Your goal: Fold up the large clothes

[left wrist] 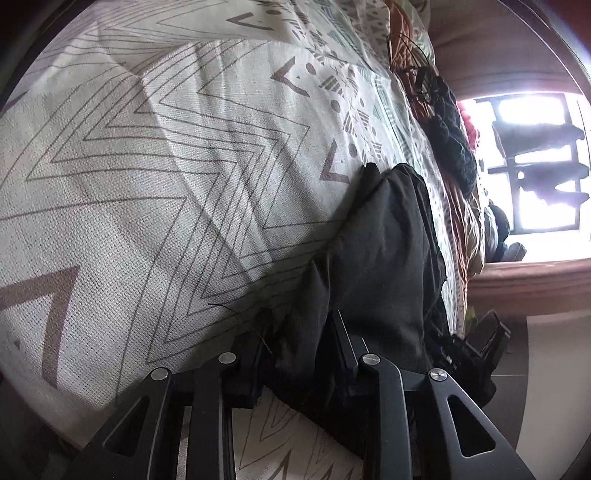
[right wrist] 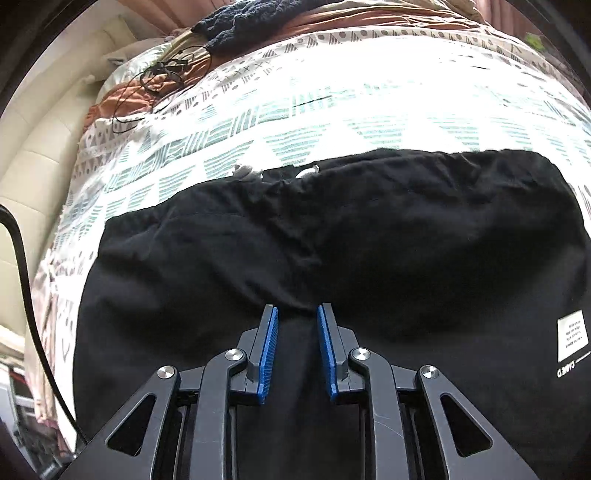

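A large black garment lies spread on a patterned bedsheet, with a white label at its right side and white drawstring tips at its far edge. My right gripper hovers over the garment's middle, jaws open, blue pads bare. In the left wrist view the same garment hangs in a bunched dark-grey fold over the bed's edge. My left gripper has its fingers on either side of that fold, with cloth filling the gap between them.
The zigzag-print sheet fills the left wrist view. Rust-coloured cloth, a tangled black cable and a dark navy knit lie at the bed's far side. A padded cream headboard is at left. A bright window shows beyond.
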`<act>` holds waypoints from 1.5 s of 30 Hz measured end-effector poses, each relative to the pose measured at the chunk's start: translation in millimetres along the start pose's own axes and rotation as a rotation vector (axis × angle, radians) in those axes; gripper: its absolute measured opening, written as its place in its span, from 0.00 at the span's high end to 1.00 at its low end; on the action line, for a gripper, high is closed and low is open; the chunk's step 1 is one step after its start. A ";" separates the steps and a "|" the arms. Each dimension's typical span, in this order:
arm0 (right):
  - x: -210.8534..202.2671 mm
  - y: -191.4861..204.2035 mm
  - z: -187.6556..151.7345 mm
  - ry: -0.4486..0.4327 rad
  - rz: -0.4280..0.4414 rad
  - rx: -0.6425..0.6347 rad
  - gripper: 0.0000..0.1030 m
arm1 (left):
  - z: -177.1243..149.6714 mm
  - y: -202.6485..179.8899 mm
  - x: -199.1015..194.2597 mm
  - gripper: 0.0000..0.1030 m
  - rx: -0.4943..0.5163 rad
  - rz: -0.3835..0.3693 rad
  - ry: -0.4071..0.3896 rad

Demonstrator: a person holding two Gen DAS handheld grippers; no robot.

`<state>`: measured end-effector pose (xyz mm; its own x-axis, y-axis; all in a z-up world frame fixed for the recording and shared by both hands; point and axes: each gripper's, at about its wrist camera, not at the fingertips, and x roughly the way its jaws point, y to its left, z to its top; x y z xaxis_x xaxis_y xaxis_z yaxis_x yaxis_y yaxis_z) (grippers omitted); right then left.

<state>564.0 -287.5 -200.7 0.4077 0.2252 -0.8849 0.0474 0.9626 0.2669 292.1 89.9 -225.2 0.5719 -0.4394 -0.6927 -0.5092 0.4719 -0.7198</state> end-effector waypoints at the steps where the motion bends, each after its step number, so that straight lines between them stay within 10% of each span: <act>1: -1.5 2.0 -3.2 0.005 0.001 0.005 0.80 | 0.6 1.8 -0.3 0.73 -0.010 -0.008 0.002; 27: -82.4 17.6 -181.8 0.068 0.070 -0.041 0.80 | 3.0 22.1 -2.3 0.81 -0.045 -0.092 0.033; 45: -104.9 5.4 -188.6 0.036 0.075 -0.008 0.86 | -3.0 -31.7 -38.1 0.89 0.077 -0.207 0.001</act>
<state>349.5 -277.5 -178.4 0.3768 0.3022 -0.8756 0.0104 0.9438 0.3302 284.5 89.5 -176.1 0.6585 -0.5334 -0.5309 -0.3309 0.4284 -0.8408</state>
